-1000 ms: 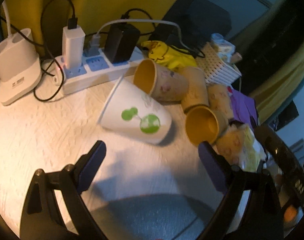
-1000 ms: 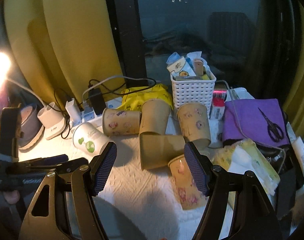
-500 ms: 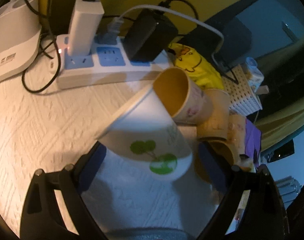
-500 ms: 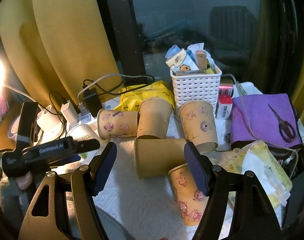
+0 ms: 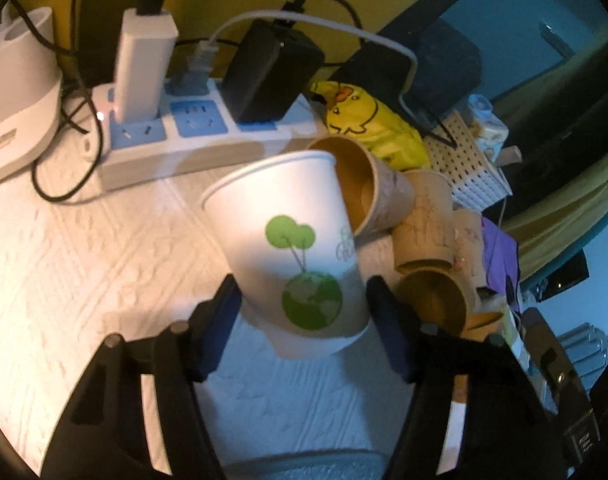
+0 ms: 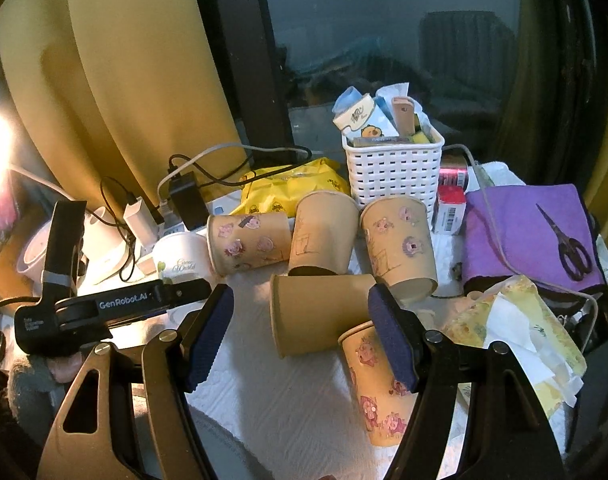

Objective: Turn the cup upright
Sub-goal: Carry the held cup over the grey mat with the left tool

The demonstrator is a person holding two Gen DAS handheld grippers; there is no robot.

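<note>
A white paper cup (image 5: pixel 292 240) with a green tree and globe print sits between the fingers of my left gripper (image 5: pixel 302 320), which is shut on its lower part. The cup is tilted, mouth up and away, base lifted off the white mat (image 5: pixel 84 248). It also shows in the right wrist view (image 6: pixel 180 258), with the left gripper (image 6: pixel 186 286) beside it. My right gripper (image 6: pixel 300 336) is open and empty, hovering over several brown paper cups (image 6: pixel 320 316) lying on their sides.
A power strip (image 5: pixel 192 140) with chargers and cables lies behind the white cup. A white basket (image 6: pixel 392 172), yellow packet (image 6: pixel 292 186), purple cloth with scissors (image 6: pixel 568 244) and crumpled wrappers (image 6: pixel 512 328) crowd the right side. A white device (image 5: pixel 16 100) stands far left.
My left gripper moved in around the white cup and closed on it. The cup has swung from lying on its side to nearly upright. The right gripper barely moved.
</note>
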